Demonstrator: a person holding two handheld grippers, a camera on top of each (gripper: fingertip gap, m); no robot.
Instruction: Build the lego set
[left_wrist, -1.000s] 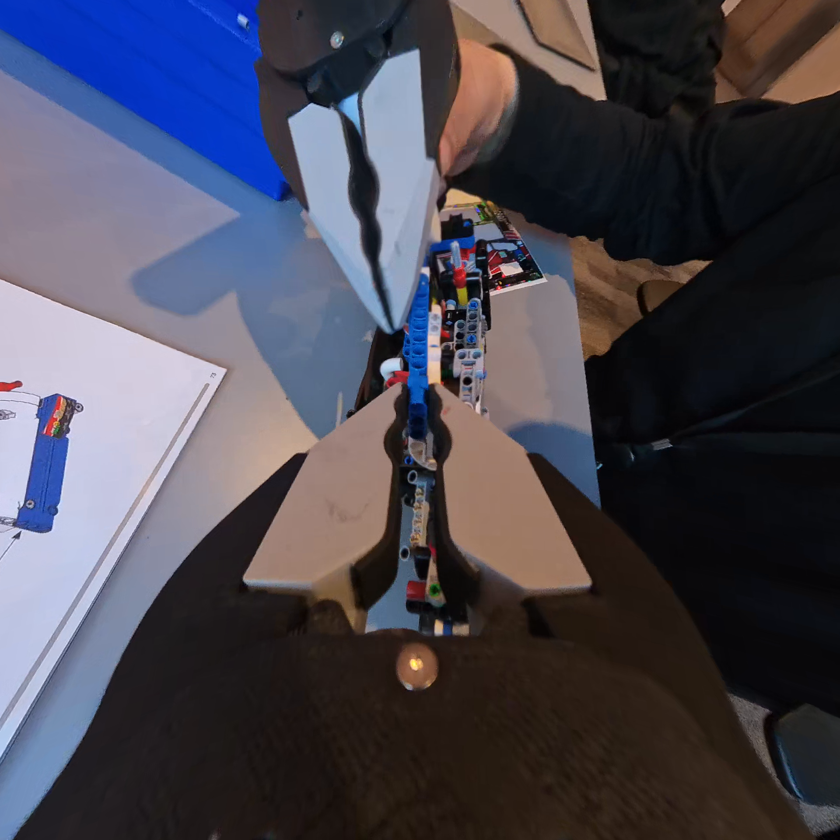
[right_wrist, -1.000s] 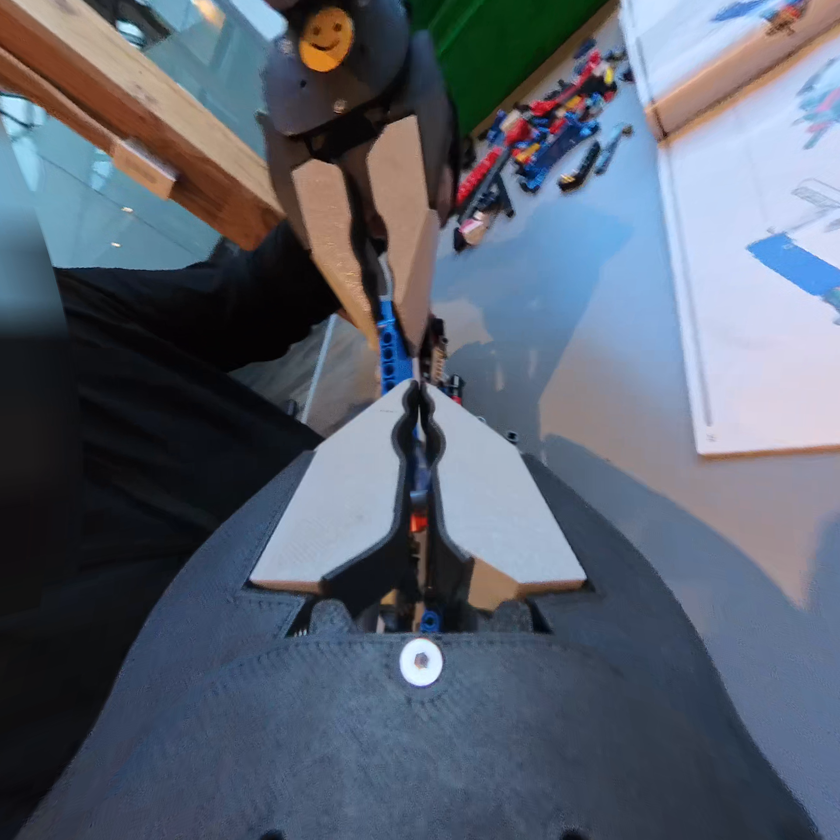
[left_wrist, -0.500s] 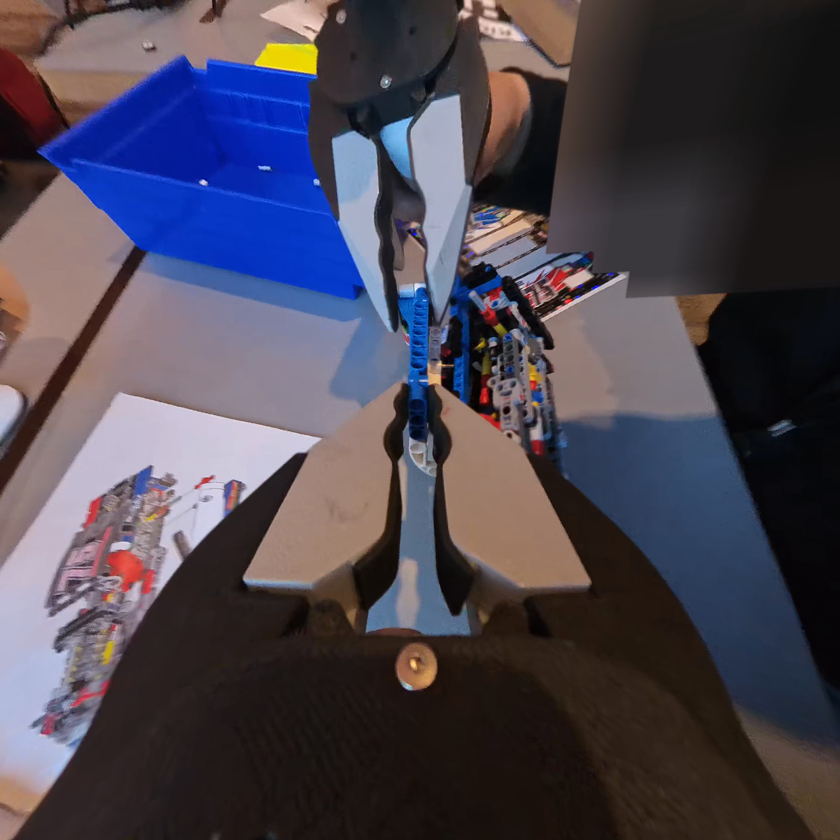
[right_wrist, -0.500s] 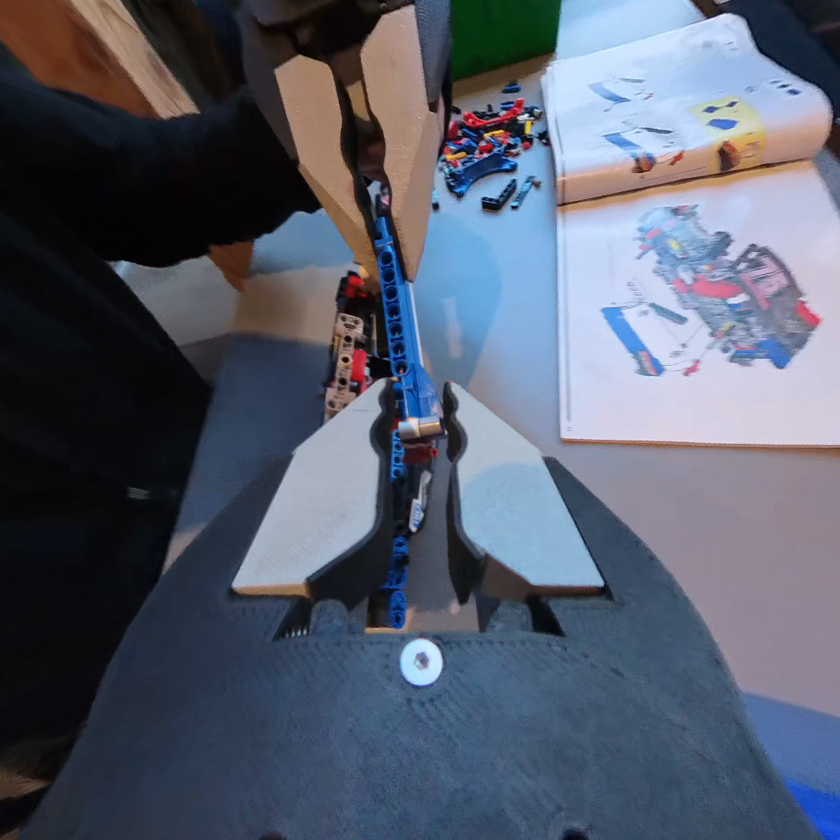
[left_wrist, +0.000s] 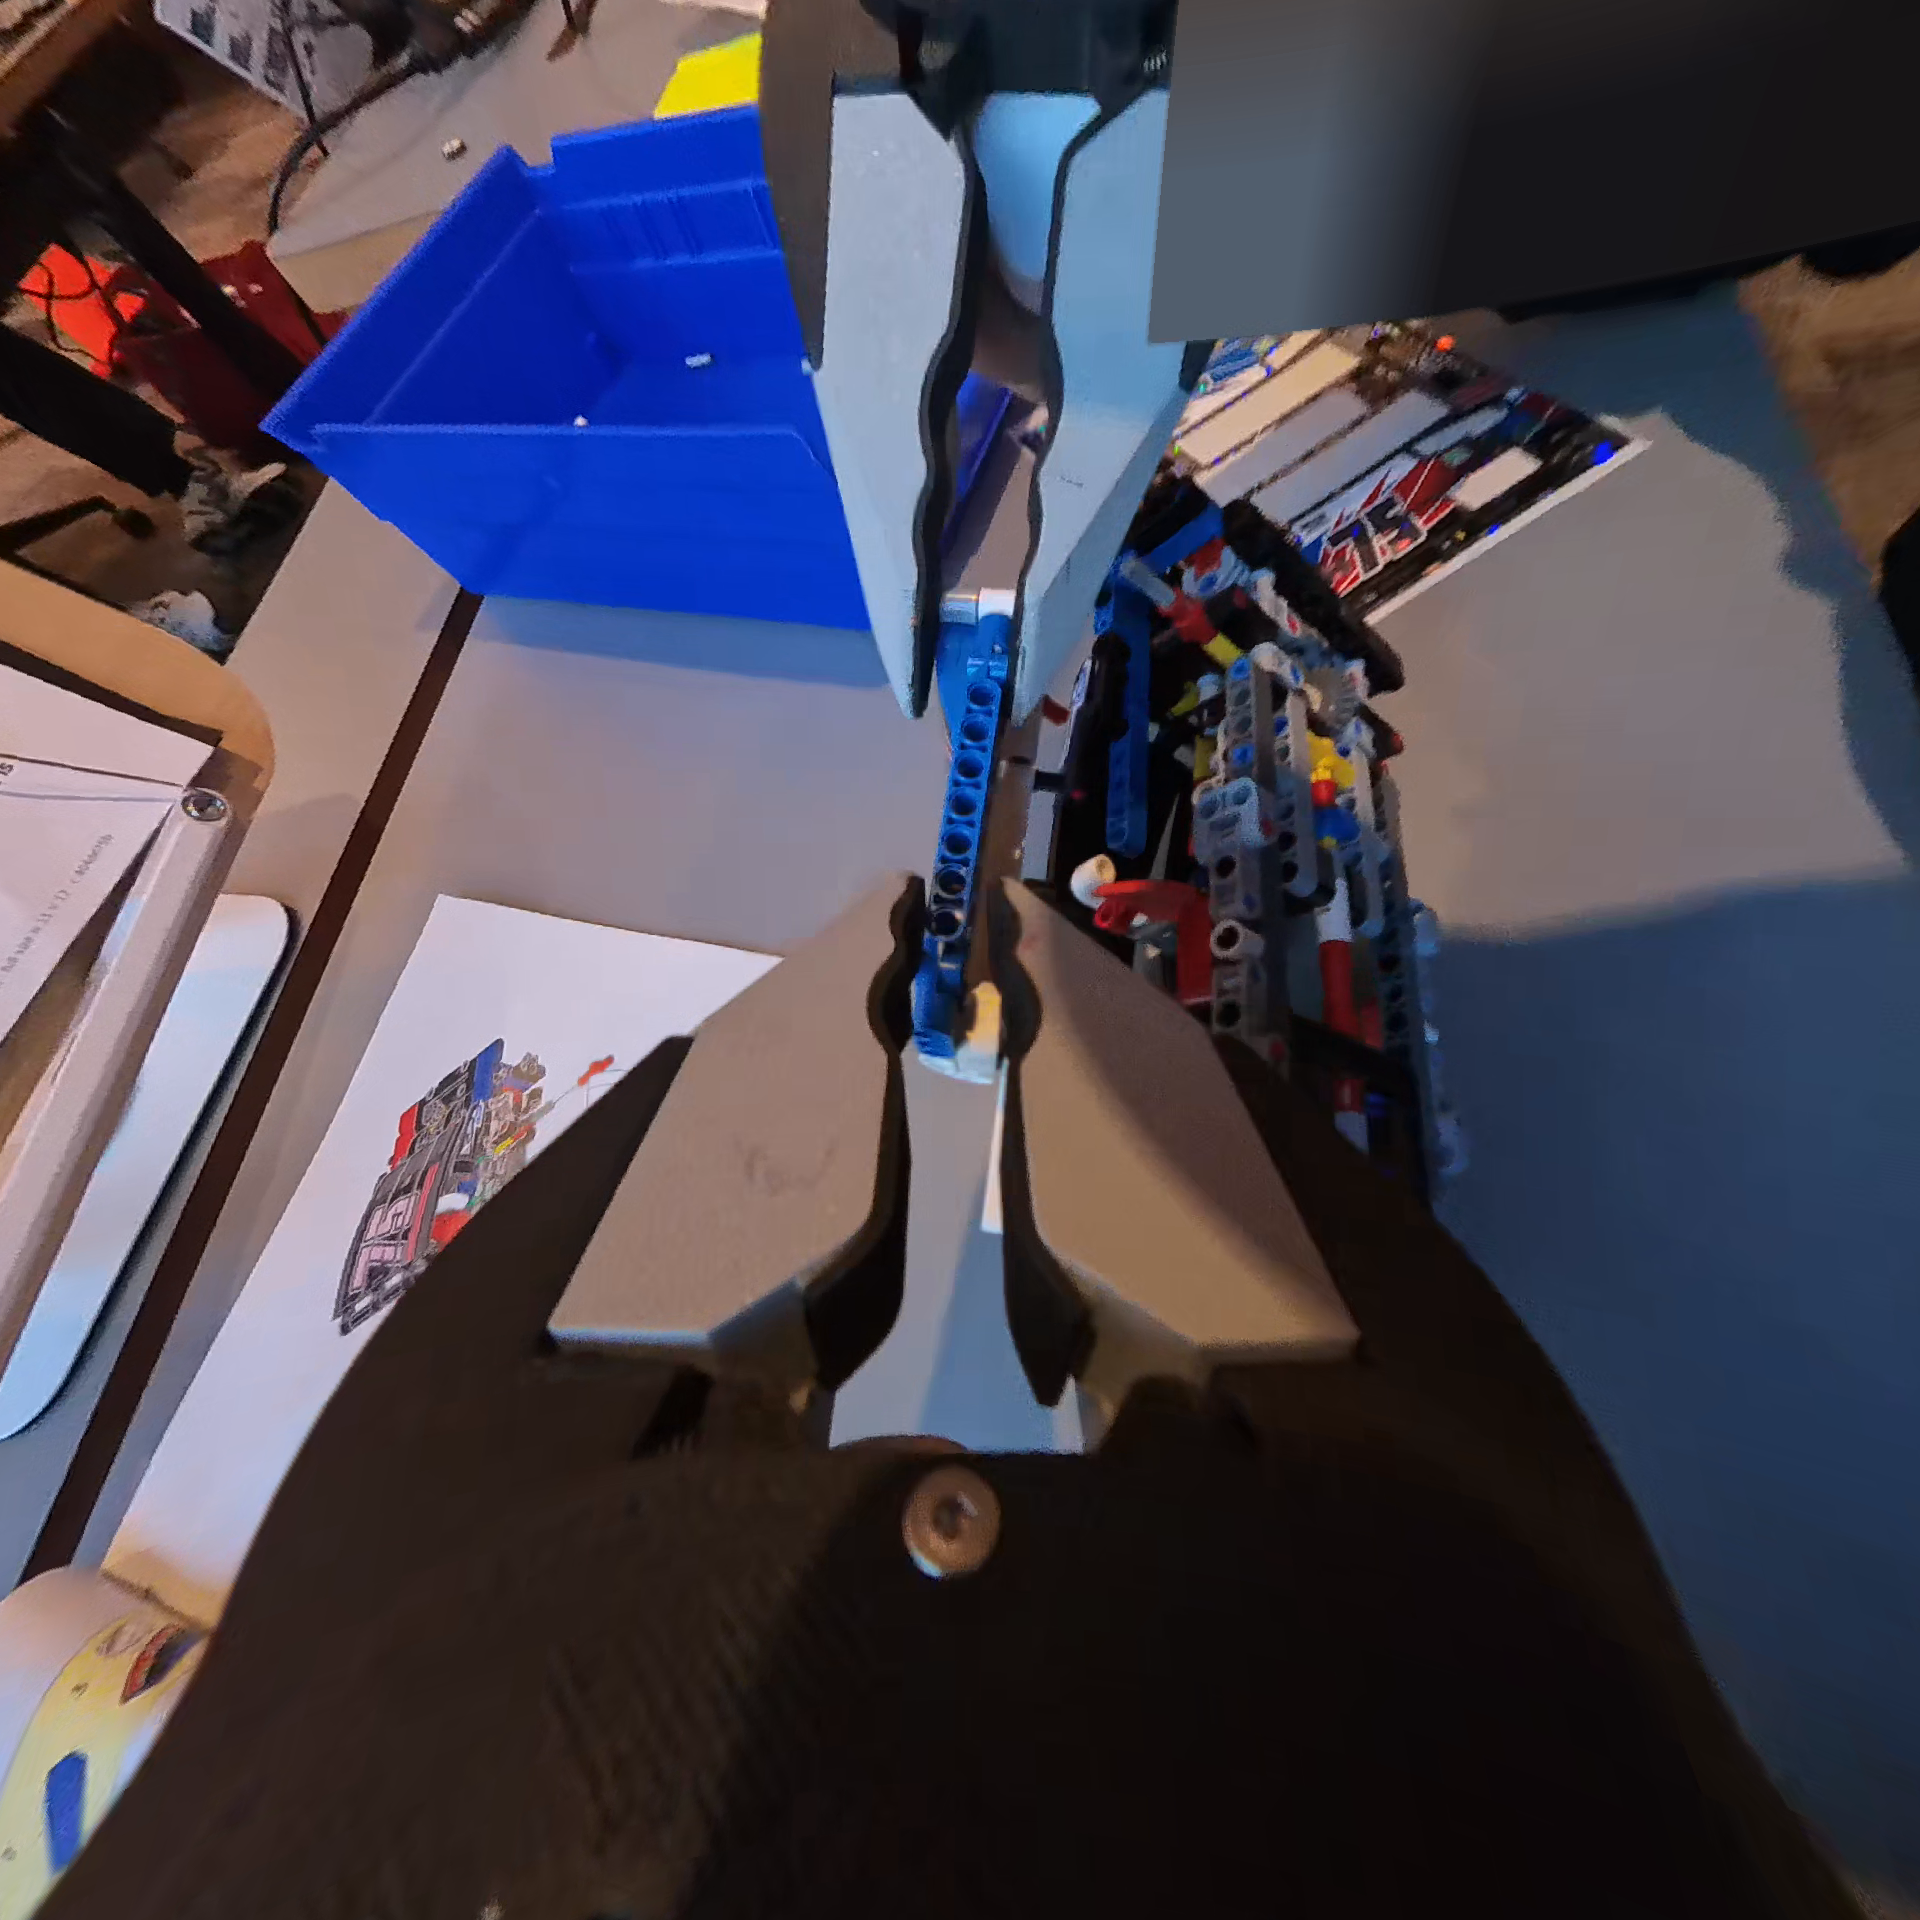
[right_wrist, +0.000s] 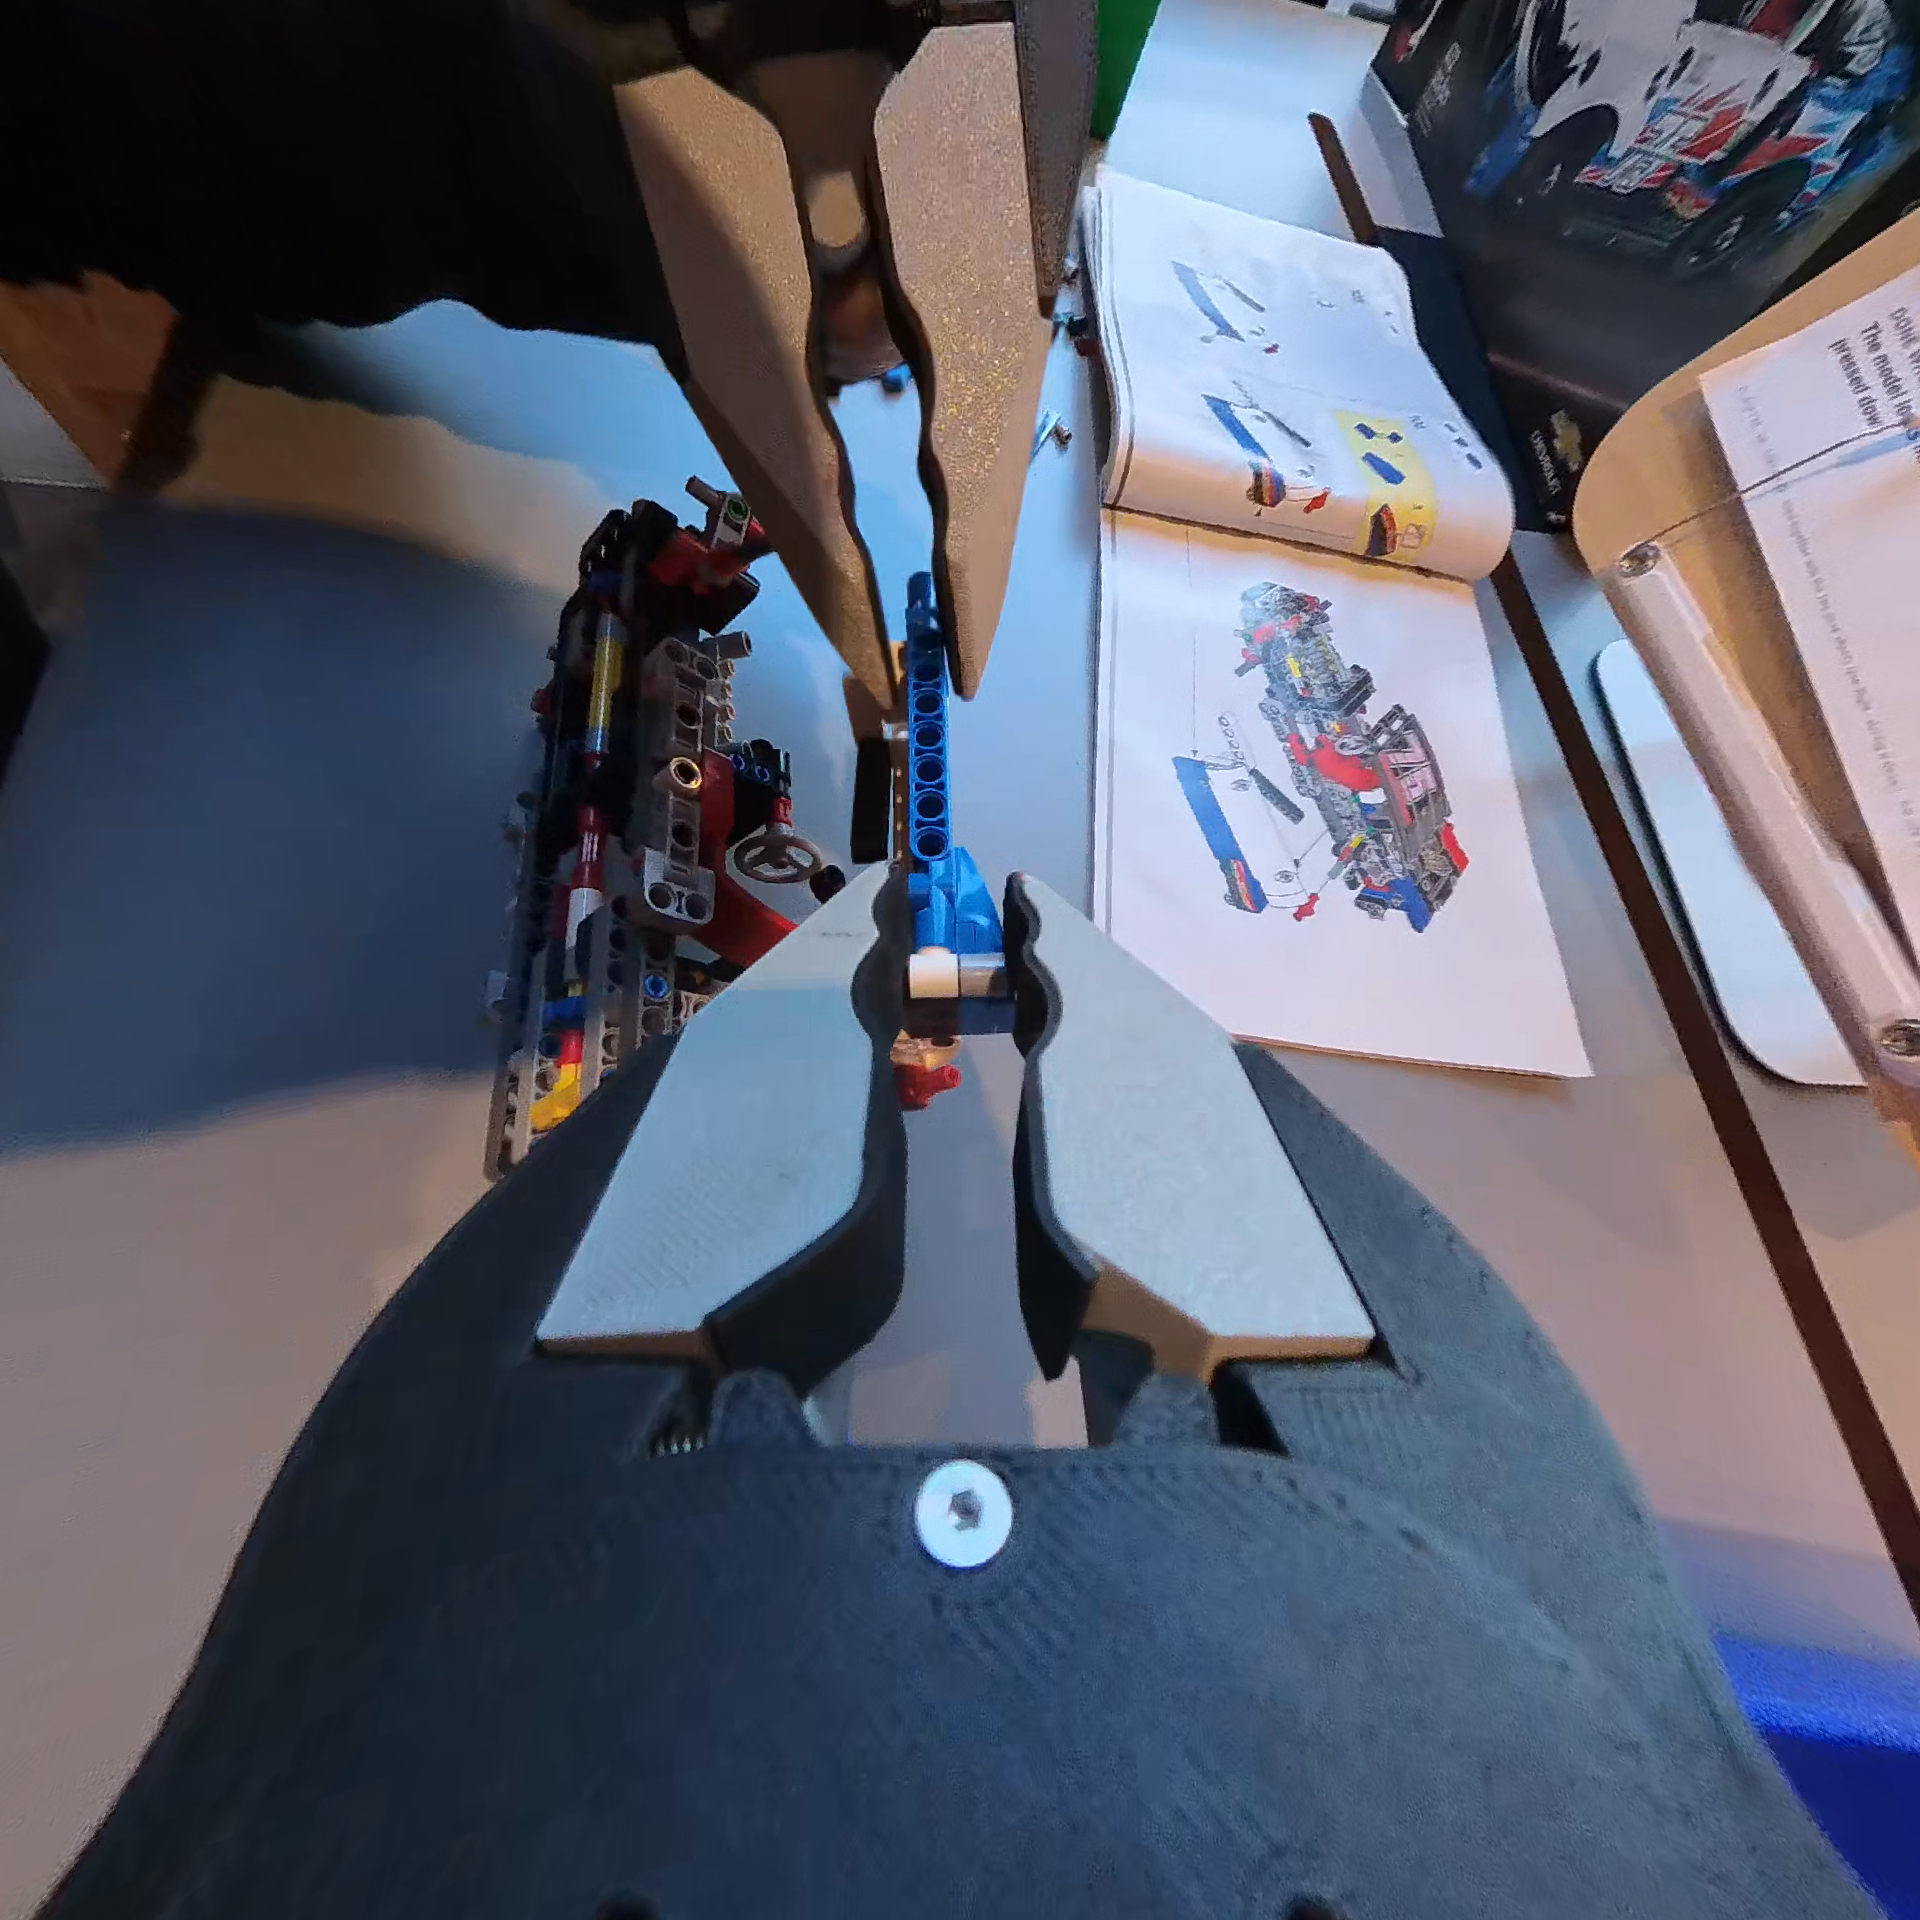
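Observation:
A long blue lego beam (left_wrist: 964, 821) with a white and grey pin at its end hangs above the grey table (left_wrist: 665, 790), held at both ends. My left gripper (left_wrist: 951, 920) is shut on its near end. My right gripper (left_wrist: 968, 698) comes from above and grips the far end. In the right wrist view the beam (right_wrist: 927, 764) runs from my right gripper (right_wrist: 951, 899) up to the left gripper (right_wrist: 927, 681). The partly built lego model (left_wrist: 1283, 831) lies on the table beside the beam; it also shows in the right wrist view (right_wrist: 644, 831).
A blue bin (left_wrist: 582, 416) stands at the back of the table. The open instruction booklet (right_wrist: 1330, 790) lies beside the beam, also in the left wrist view (left_wrist: 499, 1049). A sticker sheet (left_wrist: 1403, 499) lies behind the model. The set's box (right_wrist: 1662, 114) and a curved sign stand (right_wrist: 1766, 540) are further off. Left and right tips are no more than a few centimetres apart.
Both grippers have swung round with the blue beam between them, from above the model to beside it. The right gripper's jaws stand wider apart than a second ago.

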